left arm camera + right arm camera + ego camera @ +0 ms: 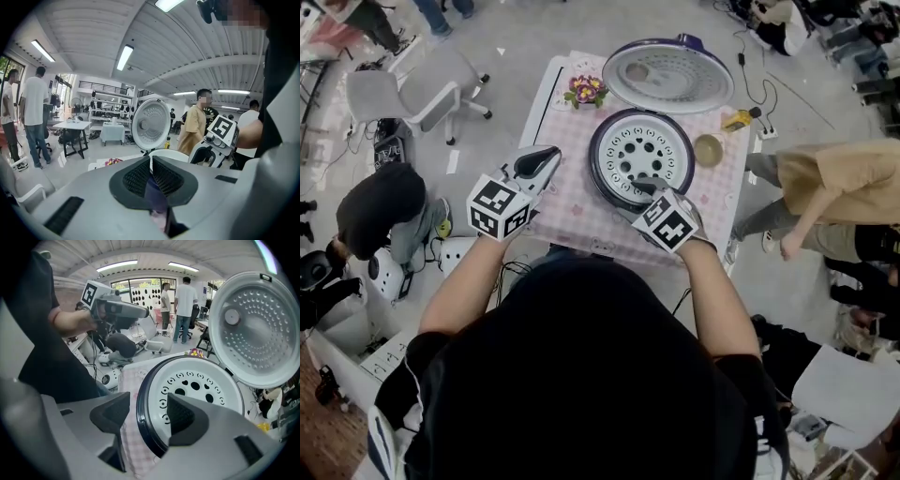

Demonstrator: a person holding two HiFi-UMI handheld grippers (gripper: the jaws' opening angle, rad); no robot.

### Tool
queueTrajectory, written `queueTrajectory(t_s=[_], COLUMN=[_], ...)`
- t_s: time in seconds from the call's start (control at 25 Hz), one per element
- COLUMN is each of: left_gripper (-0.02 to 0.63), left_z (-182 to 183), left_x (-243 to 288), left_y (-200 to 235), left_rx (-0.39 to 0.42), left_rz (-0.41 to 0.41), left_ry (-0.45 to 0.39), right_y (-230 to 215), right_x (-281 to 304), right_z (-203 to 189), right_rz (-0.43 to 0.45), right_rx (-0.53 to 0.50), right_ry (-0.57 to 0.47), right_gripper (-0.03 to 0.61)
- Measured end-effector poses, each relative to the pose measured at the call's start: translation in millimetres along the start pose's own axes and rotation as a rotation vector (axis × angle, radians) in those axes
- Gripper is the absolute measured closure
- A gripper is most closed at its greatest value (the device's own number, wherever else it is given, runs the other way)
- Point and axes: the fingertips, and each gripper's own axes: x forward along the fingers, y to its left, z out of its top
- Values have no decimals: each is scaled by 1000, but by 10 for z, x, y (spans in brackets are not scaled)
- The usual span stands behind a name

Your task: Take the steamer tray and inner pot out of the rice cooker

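Note:
The dark rice cooker (615, 185) stands on a pink checked table with its lid (667, 77) swung open at the back. A white steamer tray (643, 150) with round and heart-shaped holes sits in its top. My right gripper (649, 191) is open at the cooker's near rim (140, 413); one jaw is over the steamer tray (199, 385), the other outside the rim over the tablecloth. My left gripper (546, 157) is shut on nothing and hovers over the table's left edge. In the left gripper view the open lid (150, 123) stands ahead of the shut jaws.
A small pot of flowers (586, 91) and a white sheet sit at the table's back left. A round brownish cup (708, 150) and a yellow item (736, 119) lie right of the cooker. A person (820, 192) sits at the right, an office chair (412, 89) stands at the left.

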Motion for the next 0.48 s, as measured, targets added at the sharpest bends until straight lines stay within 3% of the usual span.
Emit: queueTrajectory(t_s=[0.48], left_gripper=[578], left_z=[-119], left_x=[-55], left_y=[130], left_rx=[-21], left_rz=[-13], left_ry=[15], right_y=[67], right_x=[257], right_z=[-85], right_rz=[57], right_rx=[-45], right_ry=[170], right_gripper=[322])
